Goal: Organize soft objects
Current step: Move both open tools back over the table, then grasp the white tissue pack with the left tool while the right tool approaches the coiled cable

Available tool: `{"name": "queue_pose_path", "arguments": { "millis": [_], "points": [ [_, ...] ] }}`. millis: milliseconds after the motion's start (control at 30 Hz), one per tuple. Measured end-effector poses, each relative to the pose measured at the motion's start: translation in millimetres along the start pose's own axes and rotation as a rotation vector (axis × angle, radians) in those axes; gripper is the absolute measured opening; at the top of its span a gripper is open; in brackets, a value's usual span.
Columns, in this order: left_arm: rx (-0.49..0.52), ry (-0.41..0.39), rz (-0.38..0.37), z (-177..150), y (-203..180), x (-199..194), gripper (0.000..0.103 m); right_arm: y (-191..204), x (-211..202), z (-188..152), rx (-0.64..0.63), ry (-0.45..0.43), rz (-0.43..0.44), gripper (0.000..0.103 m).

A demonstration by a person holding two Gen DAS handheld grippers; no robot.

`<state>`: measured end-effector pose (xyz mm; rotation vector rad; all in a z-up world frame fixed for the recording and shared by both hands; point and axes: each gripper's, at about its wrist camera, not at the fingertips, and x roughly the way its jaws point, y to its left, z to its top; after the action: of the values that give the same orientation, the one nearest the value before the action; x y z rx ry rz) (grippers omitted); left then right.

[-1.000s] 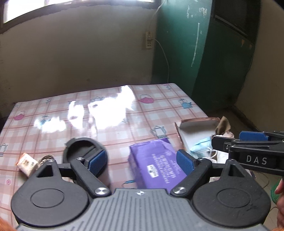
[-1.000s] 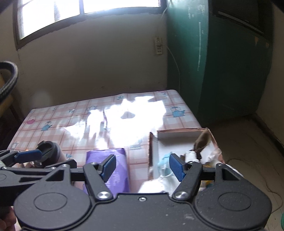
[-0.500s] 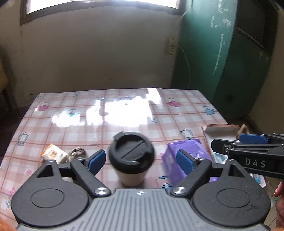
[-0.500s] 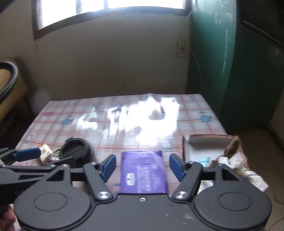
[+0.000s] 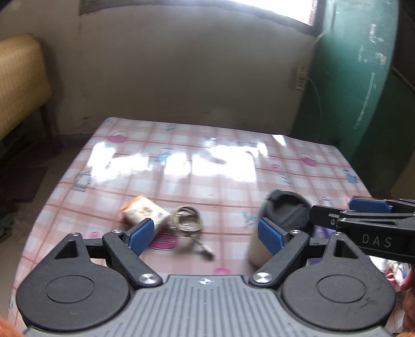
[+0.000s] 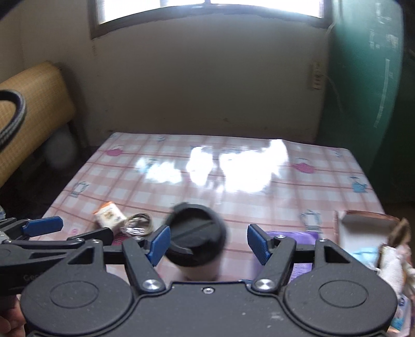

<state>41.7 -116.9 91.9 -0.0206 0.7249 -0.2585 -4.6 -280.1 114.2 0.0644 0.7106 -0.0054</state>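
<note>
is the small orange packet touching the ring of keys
Cannot tell. In the right wrist view the packet and key ring sit edge to edge, but motion blur hides any gap; the left wrist view is equally blurred there.

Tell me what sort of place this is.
Likely a room in a modest home: a table under a pink teapot-print oilcloth, a worn plaster wall with a socket beneath a window, a green cabinet, and a woven seat at left.
</note>
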Motion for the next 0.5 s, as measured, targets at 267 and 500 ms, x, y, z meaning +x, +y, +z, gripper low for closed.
{"name": "queue_pose_path", "arguments": {
  "millis": [267,500],
  "points": [
    [-0.105,0.051,0.135,3.5,60.8,44.0,0.093,24.7,8.1,-3.5,-0.017,-0.024,0.060,0.079],
    [-0.231,0.143,0.163,18.5,89.0,113.1,0.093,35.5,7.0,-12.9,-0.070,-0.046,0.096,0.079]
  ]
}}
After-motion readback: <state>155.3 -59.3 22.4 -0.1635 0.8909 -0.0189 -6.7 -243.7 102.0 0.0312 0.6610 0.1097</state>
